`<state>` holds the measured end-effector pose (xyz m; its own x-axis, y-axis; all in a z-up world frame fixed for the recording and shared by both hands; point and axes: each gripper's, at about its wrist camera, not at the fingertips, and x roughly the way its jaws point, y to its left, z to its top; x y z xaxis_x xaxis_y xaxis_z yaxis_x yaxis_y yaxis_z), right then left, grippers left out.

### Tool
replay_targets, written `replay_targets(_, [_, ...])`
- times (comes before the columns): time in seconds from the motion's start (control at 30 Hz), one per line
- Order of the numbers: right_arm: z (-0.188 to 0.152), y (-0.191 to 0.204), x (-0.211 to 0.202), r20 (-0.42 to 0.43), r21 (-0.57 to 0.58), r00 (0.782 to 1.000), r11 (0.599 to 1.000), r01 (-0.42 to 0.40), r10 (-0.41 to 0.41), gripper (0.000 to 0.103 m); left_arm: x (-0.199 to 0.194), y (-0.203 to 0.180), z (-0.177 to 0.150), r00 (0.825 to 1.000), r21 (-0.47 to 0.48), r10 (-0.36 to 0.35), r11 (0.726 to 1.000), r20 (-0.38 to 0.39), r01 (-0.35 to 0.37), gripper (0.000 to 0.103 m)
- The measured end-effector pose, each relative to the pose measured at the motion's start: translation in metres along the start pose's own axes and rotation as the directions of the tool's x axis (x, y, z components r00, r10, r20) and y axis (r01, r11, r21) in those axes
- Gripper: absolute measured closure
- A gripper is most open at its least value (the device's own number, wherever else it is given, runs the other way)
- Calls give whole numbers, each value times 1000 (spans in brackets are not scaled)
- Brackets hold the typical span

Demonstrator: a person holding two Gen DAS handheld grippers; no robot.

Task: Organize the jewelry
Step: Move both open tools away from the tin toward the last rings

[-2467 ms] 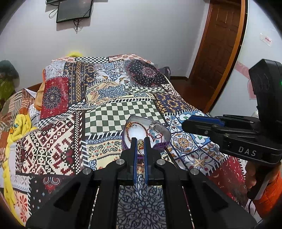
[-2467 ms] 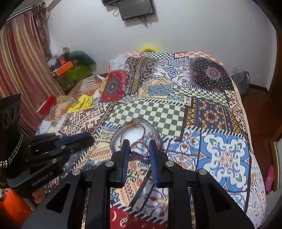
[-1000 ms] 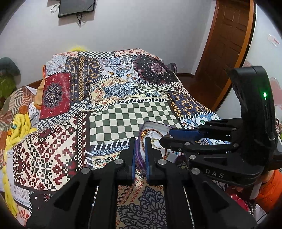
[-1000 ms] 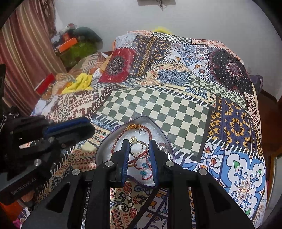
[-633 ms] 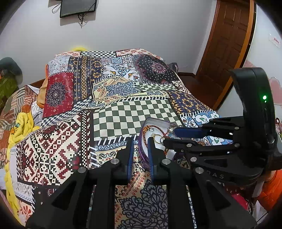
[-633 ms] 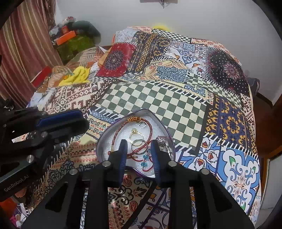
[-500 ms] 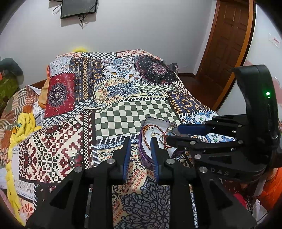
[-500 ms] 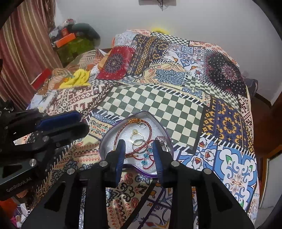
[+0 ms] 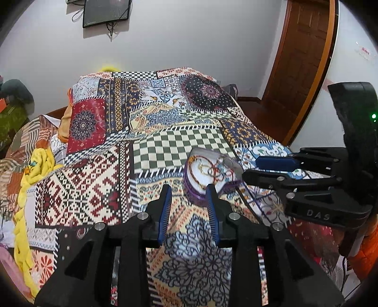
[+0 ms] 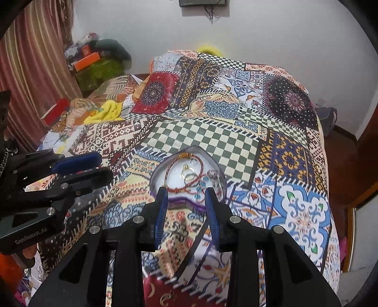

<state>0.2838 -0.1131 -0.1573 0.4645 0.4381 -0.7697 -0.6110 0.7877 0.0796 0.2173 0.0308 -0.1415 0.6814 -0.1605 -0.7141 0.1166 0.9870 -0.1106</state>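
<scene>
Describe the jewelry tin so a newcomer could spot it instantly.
Start at the bed's patchwork quilt and find the green-and-white checkered patch. At that patch's near edge sits a heart-shaped tin with a purple wall. It is the only container on the quilt, white-lined, holding a red bead necklace and gold rings.

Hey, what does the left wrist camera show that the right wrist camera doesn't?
Only the left wrist view shows the wooden door and the right tongs from the side, nothing between them.

Only the right wrist view shows the striped curtain, the cluttered green pile and the left tongs, opening, with nothing between them.

Both show the heart-shaped tin holding jewelry on the patchwork bedspread, the yellow cloth and the wall screen.
</scene>
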Motion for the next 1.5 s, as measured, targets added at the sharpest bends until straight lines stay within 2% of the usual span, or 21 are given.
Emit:
replay_targets(0.33, [-24,5,-8,-35,18,999,1000,0,1,74,2,2,-33,997,-15,-18,1000,-78,17,73])
replay_targets(0.47, [-36,6,1,-80,45,996,998,-38,41,74,6,5,-43,994,-24,-18,1000,-104,15,73])
replay_targets(0.63, [-47,17,13,-122,31,991,999,-45,49,74,10,9,-53,992,-44,-24,999,-126,19,73])
replay_targets(1.03, [-48,42,34,-167,-80,985,996,-47,33,74,19,16,-60,990,-69,-20,998,-136,11,73])
replay_targets(1.33, [-47,44,42,-176,-91,982,993,-80,63,74,21,18,-55,992,-88,-33,996,-124,22,73])
replay_targets(1.37, [-47,44,42,-175,-91,982,992,-83,66,77,21,18,-55,992,-89,-34,996,-123,24,73])
replay_targets(1.4, [-47,43,42,-174,-92,982,992,-87,70,86,21,17,-54,992,-88,-35,996,-121,24,73])
replay_targets(1.5, [-47,41,42,-171,-79,982,992,-95,80,87,18,14,-54,992,-82,-36,996,-117,27,73])
